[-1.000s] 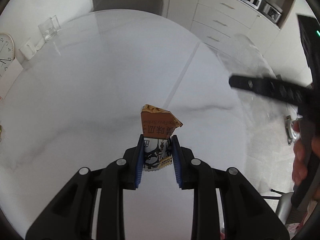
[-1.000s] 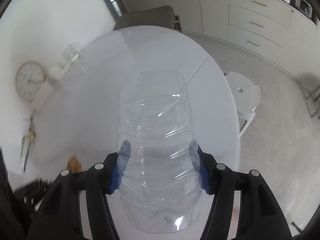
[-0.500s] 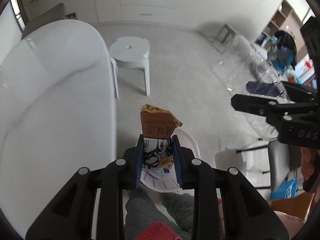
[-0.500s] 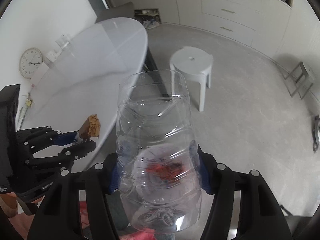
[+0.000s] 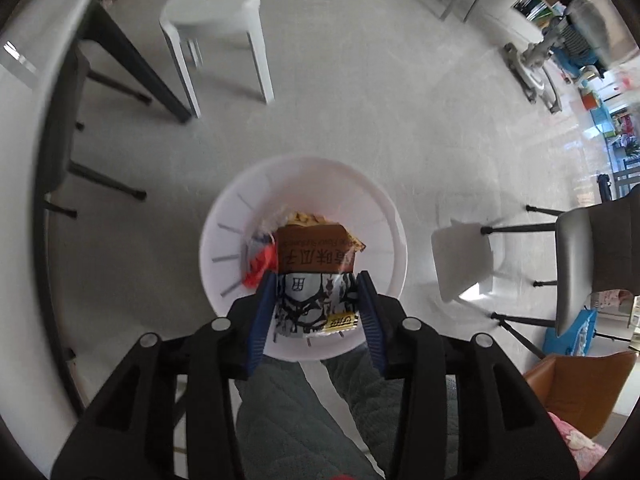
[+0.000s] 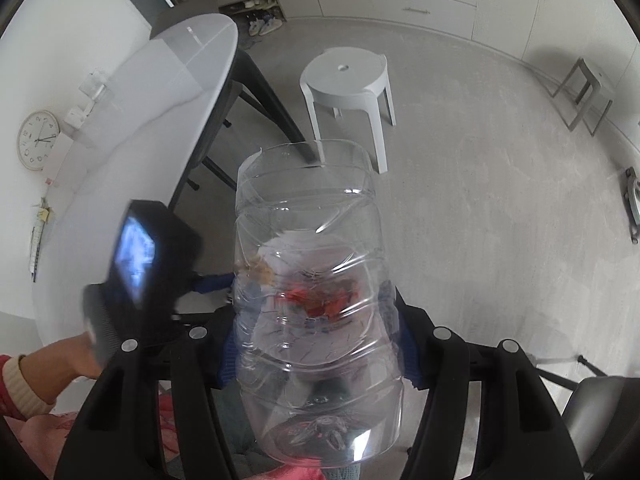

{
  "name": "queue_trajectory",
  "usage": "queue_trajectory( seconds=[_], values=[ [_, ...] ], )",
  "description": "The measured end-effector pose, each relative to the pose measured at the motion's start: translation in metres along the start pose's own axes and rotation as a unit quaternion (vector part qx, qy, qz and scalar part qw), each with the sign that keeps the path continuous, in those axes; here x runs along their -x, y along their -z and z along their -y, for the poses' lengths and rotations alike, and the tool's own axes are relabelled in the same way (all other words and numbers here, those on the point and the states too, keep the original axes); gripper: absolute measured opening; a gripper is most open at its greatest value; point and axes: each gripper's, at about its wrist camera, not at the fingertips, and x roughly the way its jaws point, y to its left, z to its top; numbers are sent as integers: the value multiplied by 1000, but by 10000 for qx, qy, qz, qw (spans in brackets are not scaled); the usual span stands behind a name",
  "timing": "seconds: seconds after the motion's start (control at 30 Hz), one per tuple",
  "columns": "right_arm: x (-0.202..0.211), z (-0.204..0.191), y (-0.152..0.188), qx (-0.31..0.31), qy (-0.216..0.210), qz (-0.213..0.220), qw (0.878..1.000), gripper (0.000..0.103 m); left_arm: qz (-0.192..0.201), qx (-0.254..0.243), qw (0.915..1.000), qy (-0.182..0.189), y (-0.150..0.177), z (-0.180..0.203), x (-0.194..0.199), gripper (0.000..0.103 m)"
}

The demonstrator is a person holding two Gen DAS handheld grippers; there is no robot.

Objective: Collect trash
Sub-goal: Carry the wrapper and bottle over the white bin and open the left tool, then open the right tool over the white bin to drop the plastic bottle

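Note:
A brown and white snack wrapper point(image 5: 314, 256) sits between the blue pads of my left gripper point(image 5: 316, 312), right above a white bin point(image 5: 384, 216) on the floor. The jaws are opening, and the pads have drawn a little away from the wrapper's sides. Red and pale trash point(image 5: 260, 264) lies inside the bin. My right gripper point(image 6: 316, 344) is shut on a clear plastic bottle point(image 6: 308, 208) with a cut-off top, held over the floor. The bin shows blurred through the bottle. The left gripper's black body point(image 6: 140, 256) and the hand point(image 6: 68, 356) holding it appear at the left.
A white stool point(image 5: 216, 12) stands beyond the bin, beside the white table point(image 5: 24, 100) with dark legs. A grey chair point(image 5: 592, 248) and an orange seat point(image 5: 580, 384) are at the right. The person's grey trouser legs point(image 5: 288, 412) are just below the bin.
Both grippers swung off the table and out over the floor. The left one came down over the white bin and its jaws widened around the wrapper. The right still grips the bottle.

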Motion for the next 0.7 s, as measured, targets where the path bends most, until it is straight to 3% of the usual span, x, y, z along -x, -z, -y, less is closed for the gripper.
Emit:
queue_trajectory(
  seconds=[0.13,0.27,0.7],
  values=[
    [-3,2,2,-91,-11,-31,10000,62,59,42,9999,-110,8,0,6,65],
    [-6,5,1,-156,-3,-31,9999,62,301,53,9995,-96,11,2,33,72],
    [-33,25,-2,-300,159,-160,9993,62,953,-18,9954,4,9,7,115,76]
  ],
)
